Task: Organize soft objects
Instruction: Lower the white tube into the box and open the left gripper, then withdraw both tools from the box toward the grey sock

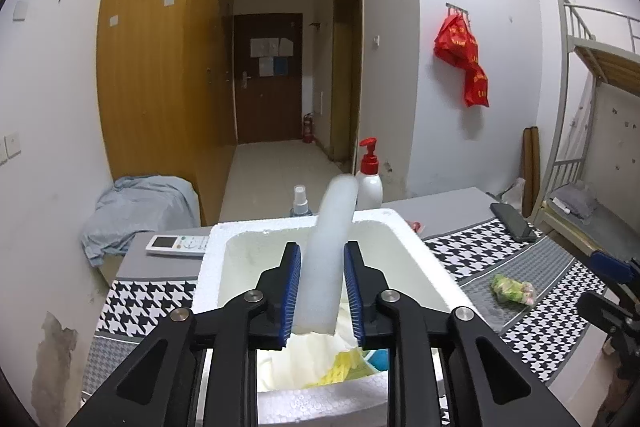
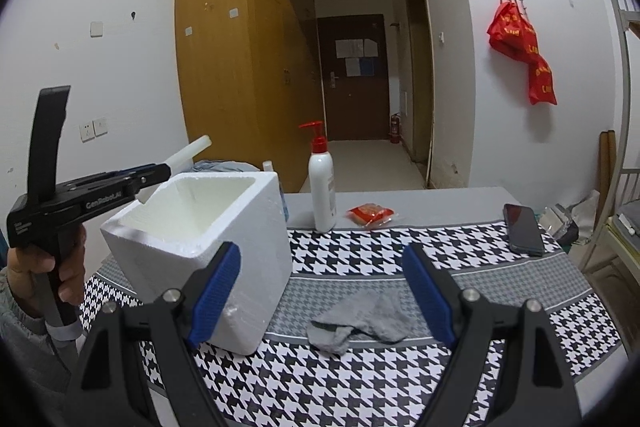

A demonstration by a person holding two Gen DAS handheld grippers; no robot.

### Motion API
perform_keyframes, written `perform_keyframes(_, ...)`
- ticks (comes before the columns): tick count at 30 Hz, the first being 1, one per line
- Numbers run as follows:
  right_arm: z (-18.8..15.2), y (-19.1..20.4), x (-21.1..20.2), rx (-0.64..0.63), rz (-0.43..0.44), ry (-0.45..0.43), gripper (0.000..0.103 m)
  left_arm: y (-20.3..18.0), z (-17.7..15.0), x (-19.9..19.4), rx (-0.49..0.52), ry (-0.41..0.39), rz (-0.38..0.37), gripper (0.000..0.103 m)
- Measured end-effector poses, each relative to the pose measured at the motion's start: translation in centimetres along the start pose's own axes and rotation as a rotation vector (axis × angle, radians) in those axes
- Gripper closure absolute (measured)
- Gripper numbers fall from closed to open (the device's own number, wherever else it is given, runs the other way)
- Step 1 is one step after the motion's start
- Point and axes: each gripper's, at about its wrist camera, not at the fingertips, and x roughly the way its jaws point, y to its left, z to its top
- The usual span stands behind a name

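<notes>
The left tool (image 1: 322, 291) grips a white foam tube (image 1: 330, 251) over the open foam box (image 2: 256, 227) near the worktop's left edge. The right tool (image 2: 322, 301) stands open above a grey sock (image 2: 360, 323); next, lower and close on it

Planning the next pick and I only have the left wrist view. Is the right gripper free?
Observer: Yes. The right gripper is open, with nothing between its jaws.
Operator: Any soft item out there that I can't see?
Observer: A grey sock lies on the houndstooth cloth, just ahead of that gripper.
Operator: Is it touching the box?
Observer: No. It lies apart from the foam box, to the box's right in this view.
</notes>
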Motion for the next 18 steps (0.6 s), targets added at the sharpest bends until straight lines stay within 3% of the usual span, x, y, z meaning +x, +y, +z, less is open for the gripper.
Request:
perform_keyframes(4, -0.3, -0.2, 0.0, -0.006, 0.002, 0.012, 0.017, 0.1, -0.1, 0.5, -0.003, 0.006, -0.002, 0.071)
perform_keyframes(5, -0.4, -0.2, 0.0, -0.008, 0.0, 0.016, 0.017, 0.1, -0.2, 0.4, -0.003, 0.001, -0.001, 0.062)
perform_keyframes(8, -0.6, -0.4, 0.0, -0.011, 0.002, 0.029, 0.017, -0.1, -0.4, -0.1, -0.005, -0.025, -0.001, 0.023)
perform_keyframes(9, -0.7, -0.5, -0.1, -0.011, 0.0, 0.027, 0.017, -0.2, -0.5, -0.6, -0.009, -0.04, -0.006, 0.015)
perform_keyframes(13, -1.0, -1.1, -0.3, -0.001, 0.006, 0.025, 0.017, -1.1, -0.9, -1.9, 0.002, -0.061, -0.017, 0.002)
perform_keyframes(18, -1.2, -1.3, -0.6, -0.002, 0.003, 0.021, 0.017, -2.1, -2.5, -5.0, -0.005, -0.112, -0.019, 0.001)
